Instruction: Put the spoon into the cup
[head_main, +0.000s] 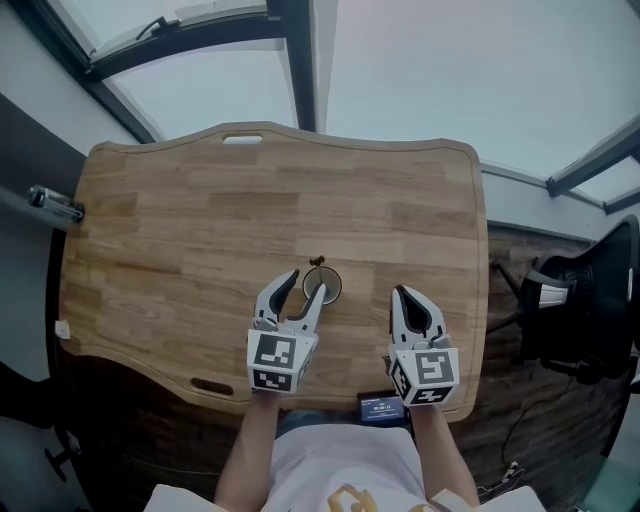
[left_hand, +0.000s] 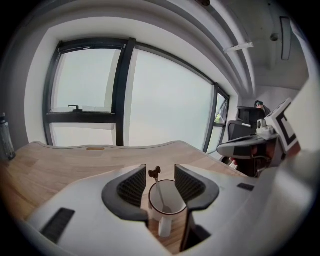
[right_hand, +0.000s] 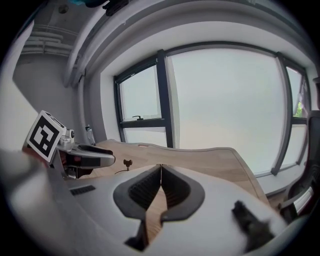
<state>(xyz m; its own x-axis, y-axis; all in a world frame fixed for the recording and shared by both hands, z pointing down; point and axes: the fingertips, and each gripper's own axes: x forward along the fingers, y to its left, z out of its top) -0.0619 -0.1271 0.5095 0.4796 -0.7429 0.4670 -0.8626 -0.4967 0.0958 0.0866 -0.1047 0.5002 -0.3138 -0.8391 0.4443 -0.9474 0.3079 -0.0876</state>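
A white cup (head_main: 330, 286) with a dark rim stands near the front middle of the wooden table (head_main: 180, 230). A metal spoon (left_hand: 159, 192) leans inside it, and its dark ornamental handle top (head_main: 317, 262) sticks up above the rim. My left gripper (head_main: 305, 285) is open, with its jaws apart on either side of the cup (left_hand: 167, 210) and a little above it, touching neither cup nor spoon. My right gripper (head_main: 402, 295) hovers to the right of the cup. In the right gripper view its jaws (right_hand: 161, 167) meet with nothing between them, and the spoon top (right_hand: 127, 162) shows to the left.
A bottle (head_main: 55, 203) stands at the table's left edge. An office chair (head_main: 590, 300) sits beyond the right edge. A small device with a lit screen (head_main: 382, 408) lies at the front edge by the person. Large windows lie behind the table.
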